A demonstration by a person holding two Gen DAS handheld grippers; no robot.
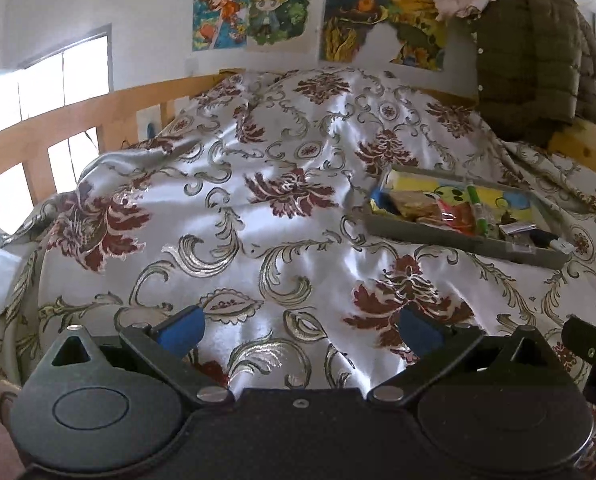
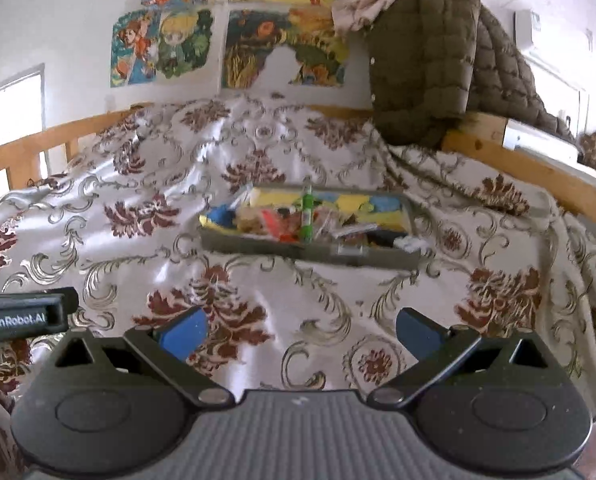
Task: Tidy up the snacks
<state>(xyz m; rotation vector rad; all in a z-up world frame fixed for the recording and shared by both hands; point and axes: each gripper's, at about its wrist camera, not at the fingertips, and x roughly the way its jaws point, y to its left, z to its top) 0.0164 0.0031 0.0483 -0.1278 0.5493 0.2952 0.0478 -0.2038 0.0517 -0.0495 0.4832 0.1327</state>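
Observation:
A grey tray (image 1: 450, 238) full of snack packets lies on the bed at the right in the left wrist view; it also shows in the right wrist view (image 2: 257, 246) at the centre. Among the snacks a green tube (image 2: 307, 216) stands out, and it shows in the left wrist view (image 1: 478, 210) too. My left gripper (image 1: 302, 330) is open and empty, hovering above the bedspread well short of the tray. My right gripper (image 2: 302, 330) is open and empty, pointing at the tray from some distance.
A floral satin bedspread (image 1: 257, 200) covers the bed. A wooden rail (image 1: 77, 120) runs along the left side. An olive quilted jacket (image 2: 430, 60) hangs over the right rail. Posters (image 2: 169, 44) cover the wall behind. The left gripper's body (image 2: 21, 316) shows at the left edge.

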